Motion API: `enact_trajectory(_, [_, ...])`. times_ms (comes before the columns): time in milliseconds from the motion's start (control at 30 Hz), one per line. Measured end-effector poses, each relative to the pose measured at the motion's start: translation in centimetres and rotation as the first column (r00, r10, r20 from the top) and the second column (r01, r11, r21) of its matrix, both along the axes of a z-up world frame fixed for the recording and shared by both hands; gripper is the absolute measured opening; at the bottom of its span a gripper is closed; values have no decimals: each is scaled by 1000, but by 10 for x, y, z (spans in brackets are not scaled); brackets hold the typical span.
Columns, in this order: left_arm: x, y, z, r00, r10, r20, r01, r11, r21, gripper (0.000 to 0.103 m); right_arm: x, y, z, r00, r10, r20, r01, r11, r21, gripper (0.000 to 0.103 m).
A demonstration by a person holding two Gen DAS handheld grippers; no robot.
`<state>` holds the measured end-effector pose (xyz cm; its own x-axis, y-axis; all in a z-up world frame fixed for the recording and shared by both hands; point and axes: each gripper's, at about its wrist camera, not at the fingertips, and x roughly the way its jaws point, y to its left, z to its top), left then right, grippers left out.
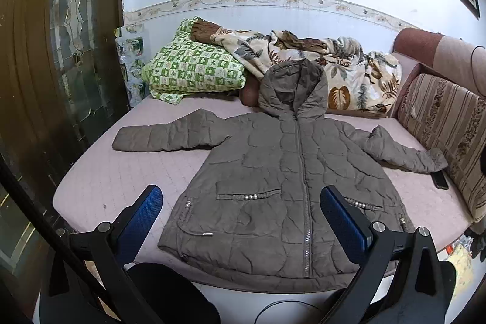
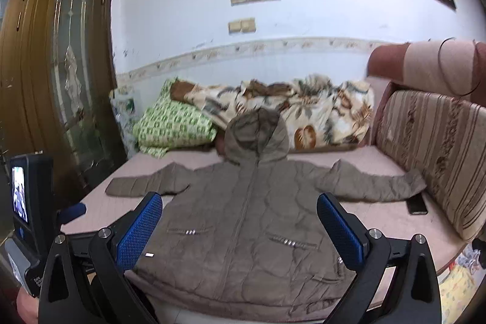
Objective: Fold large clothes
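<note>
A grey-brown quilted hooded jacket (image 1: 273, 187) lies flat on the pink bed (image 1: 106, 178), front up, zipped, both sleeves spread out, hood toward the wall. It also shows in the right wrist view (image 2: 243, 226). My left gripper (image 1: 241, 217) is open and empty, held above the jacket's hem near the bed's front edge. My right gripper (image 2: 240, 228) is open and empty, also above the hem. The left gripper's body (image 2: 30, 214) shows at the left of the right wrist view.
A green checked pillow (image 1: 191, 69) and a leaf-print blanket (image 1: 334, 66) lie at the bed's head. A striped cushion (image 1: 449, 135) lines the right side, with a black phone (image 1: 440, 179) beside it. A wooden door (image 1: 45, 66) stands left.
</note>
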<state>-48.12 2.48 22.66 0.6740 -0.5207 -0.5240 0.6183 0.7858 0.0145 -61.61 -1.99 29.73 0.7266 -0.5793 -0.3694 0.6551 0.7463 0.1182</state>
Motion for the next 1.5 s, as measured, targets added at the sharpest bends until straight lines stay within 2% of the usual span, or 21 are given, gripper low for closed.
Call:
enact_trajectory(433, [3,1,-5,1000,-8,0,8,1000,29,103,12,-4,-12,999,18,-42,-17,999,33,103])
enact_trajectory(1100, [11,3,-6,1000,-3,-12,3,999,41,103,15,-7,-16,999,23,-49,-21,999,41,103])
enact_trajectory(1500, [12,-1,-15,1000,-5,-26,7,997,73,103,18,-15,-26,999,29,-45,-25,995,92,103])
